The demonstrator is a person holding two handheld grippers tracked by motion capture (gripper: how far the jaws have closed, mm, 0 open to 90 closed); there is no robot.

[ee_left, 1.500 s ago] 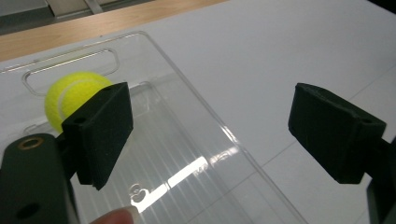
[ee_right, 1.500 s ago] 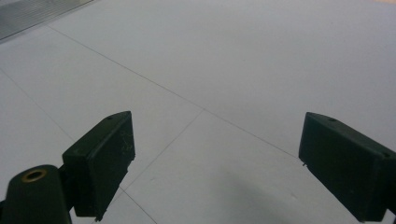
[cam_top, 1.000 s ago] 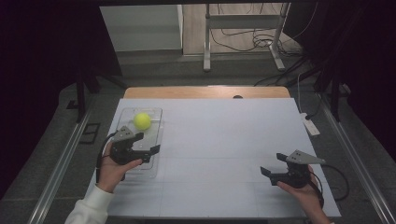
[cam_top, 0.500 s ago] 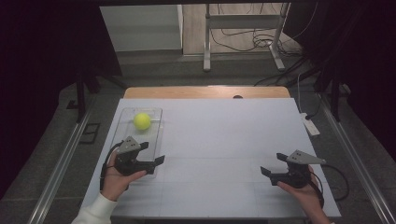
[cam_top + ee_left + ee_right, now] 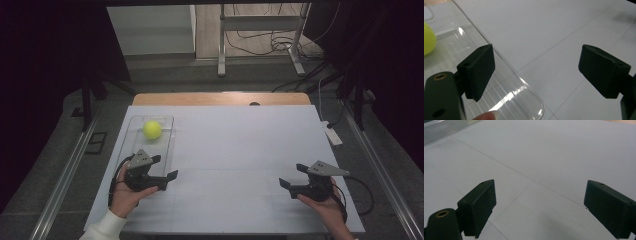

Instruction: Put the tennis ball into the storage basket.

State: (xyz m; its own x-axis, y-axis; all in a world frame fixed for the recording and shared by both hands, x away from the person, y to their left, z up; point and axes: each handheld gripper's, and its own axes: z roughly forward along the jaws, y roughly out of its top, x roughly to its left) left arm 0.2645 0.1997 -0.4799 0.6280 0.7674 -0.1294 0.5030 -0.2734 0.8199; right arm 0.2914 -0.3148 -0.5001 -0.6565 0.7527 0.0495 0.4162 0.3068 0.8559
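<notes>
On the white worktop (image 5: 240, 145), a yellow-green tennis ball (image 5: 152, 129) sits in a clear plastic tray (image 5: 131, 134). Both hand-held grippers, left (image 5: 166, 167) and right (image 5: 291, 175), stand open and empty; the left should straddle the ball squarely before closing.

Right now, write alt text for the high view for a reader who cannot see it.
A person's two hands each hold a black two-jaw gripper over a white table. The left gripper hangs open above the near end of a clear tray holding a yellow ball; the right gripper is open and holds nothing.
</notes>
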